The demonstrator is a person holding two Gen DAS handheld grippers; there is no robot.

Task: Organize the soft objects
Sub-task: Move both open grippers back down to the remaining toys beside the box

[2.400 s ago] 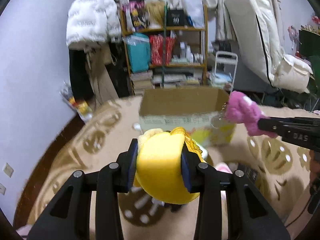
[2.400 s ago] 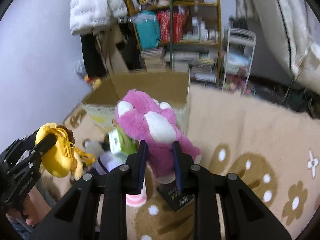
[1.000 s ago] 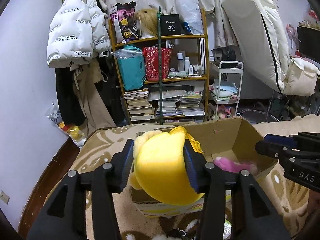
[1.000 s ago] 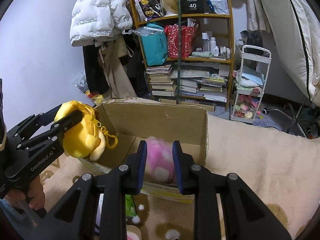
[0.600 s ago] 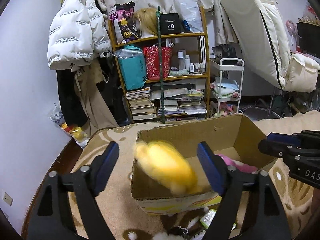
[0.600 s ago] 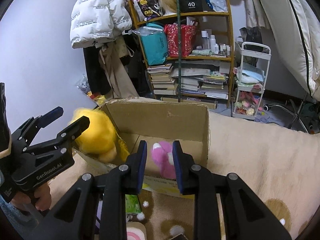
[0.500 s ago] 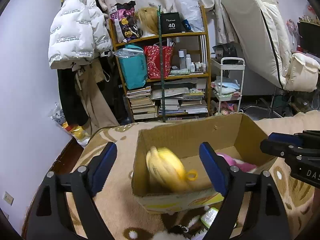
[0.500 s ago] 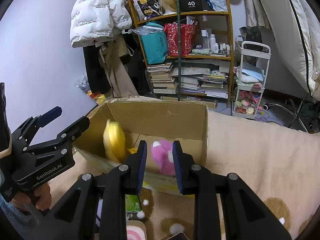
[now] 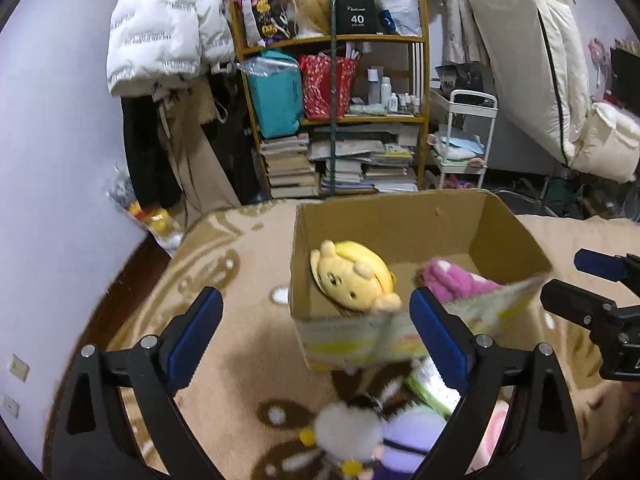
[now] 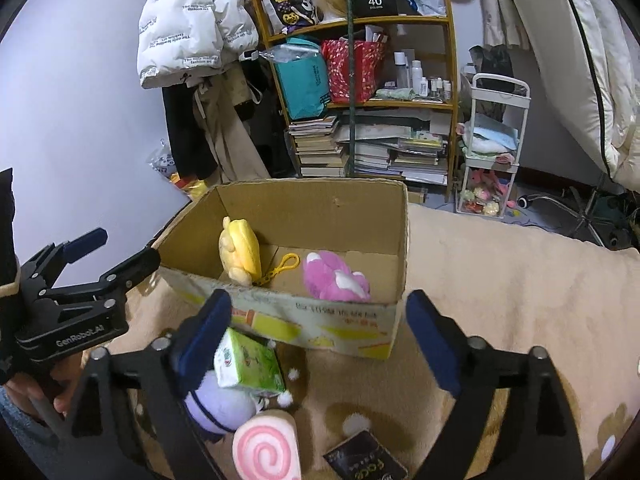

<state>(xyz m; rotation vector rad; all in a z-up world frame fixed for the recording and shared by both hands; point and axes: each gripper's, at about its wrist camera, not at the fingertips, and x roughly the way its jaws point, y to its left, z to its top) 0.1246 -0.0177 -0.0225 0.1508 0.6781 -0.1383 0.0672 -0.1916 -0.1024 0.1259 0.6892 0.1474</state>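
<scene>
Our left gripper [image 9: 316,316] and right gripper [image 10: 318,320] are both opening, nothing between the blue-padded jaws, tilted down before the open brown cardboard box [image 10: 396,240]. Inside lie the fuzzy yellow bear plush [image 9: 352,272] and the shaggy pink plush [image 10: 334,276], apart.

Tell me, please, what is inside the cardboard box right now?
Inside the cardboard box lie a yellow plush and a pink plush. The near wall hides the floor's front strip.
</scene>
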